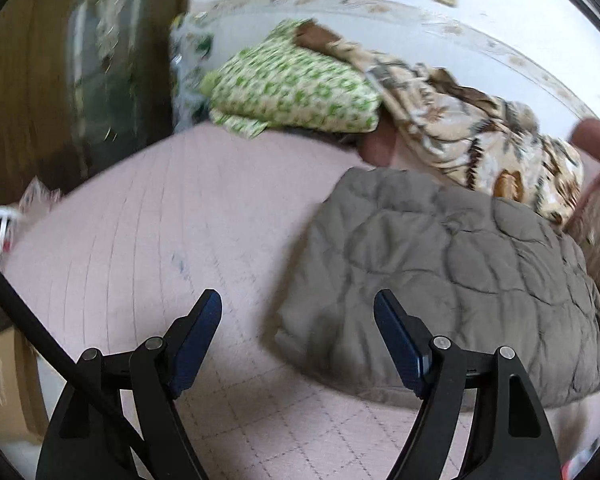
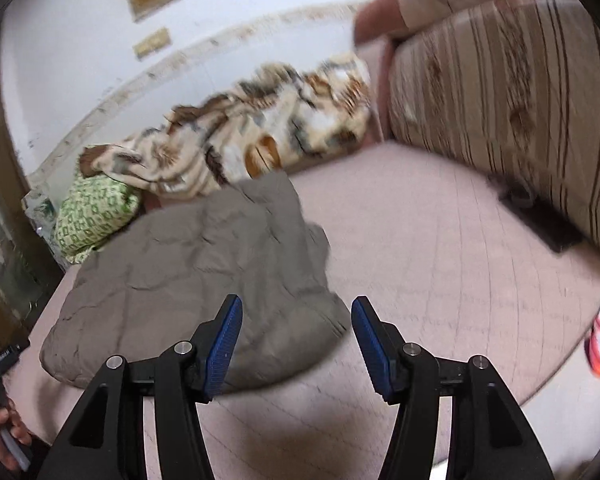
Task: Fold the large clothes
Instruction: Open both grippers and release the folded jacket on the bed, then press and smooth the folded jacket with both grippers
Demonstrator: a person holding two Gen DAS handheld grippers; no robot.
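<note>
1. A grey quilted jacket (image 1: 440, 280) lies folded on the pink quilted bed cover (image 1: 148, 240), just before a patterned blanket (image 1: 460, 132).
2. The left gripper (image 1: 298, 344) stands wide apart, nothing between its fingers (the jacket lies to its right).
3. The right gripper (image 2: 297, 344) is also parted and empty, above the jacket's near edge.

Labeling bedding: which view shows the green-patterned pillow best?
Left wrist: the green-patterned pillow sits large near the top centre, its print readable. Right wrist shows the pillow small at the left edge, partly hidden behind the grey quilted jacket.
</note>
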